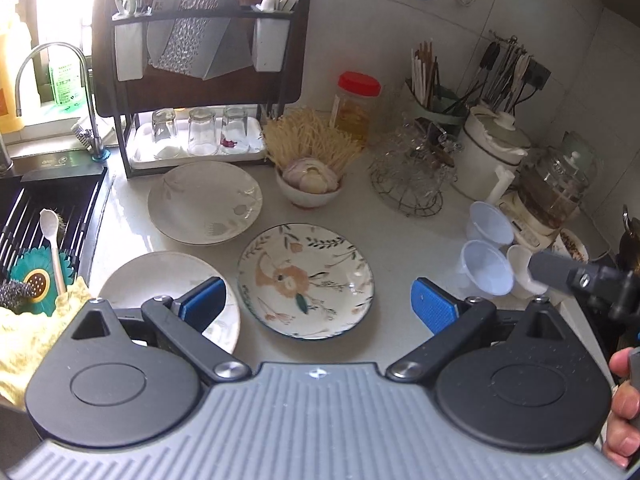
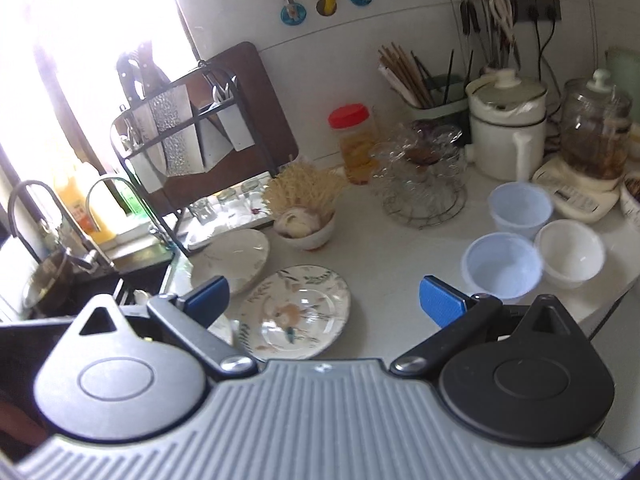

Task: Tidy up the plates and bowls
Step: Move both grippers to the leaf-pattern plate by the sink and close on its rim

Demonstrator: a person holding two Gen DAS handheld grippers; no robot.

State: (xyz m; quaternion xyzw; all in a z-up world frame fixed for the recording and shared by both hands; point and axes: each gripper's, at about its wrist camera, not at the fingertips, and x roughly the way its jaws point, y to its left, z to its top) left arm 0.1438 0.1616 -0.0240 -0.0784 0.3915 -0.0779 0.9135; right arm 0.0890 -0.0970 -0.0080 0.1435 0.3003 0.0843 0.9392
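Three plates lie on the white counter: a floral plate (image 1: 306, 280) in the middle, a pale plate (image 1: 205, 202) behind it, and a white plate (image 1: 160, 280) at the front left, partly under my left finger. Three plastic bowls stand at the right: two bluish bowls (image 1: 490, 222) (image 1: 486, 266) and a white bowl (image 1: 520, 270). My left gripper (image 1: 318, 304) is open and empty above the floral plate. My right gripper (image 2: 324, 300) is open and empty, hovering between the floral plate (image 2: 296, 312) and the bluish bowl (image 2: 500, 266). The white bowl (image 2: 570, 252) sits beside it.
A dish rack (image 1: 200, 80) with upturned glasses stands at the back left, the sink (image 1: 44, 216) and faucet to its left. A bowl of garlic (image 1: 310, 184), a red-lidded jar (image 1: 356, 106), a wire basket of glassware (image 1: 412, 176), utensil holders, a white pot and glass jars crowd the back right.
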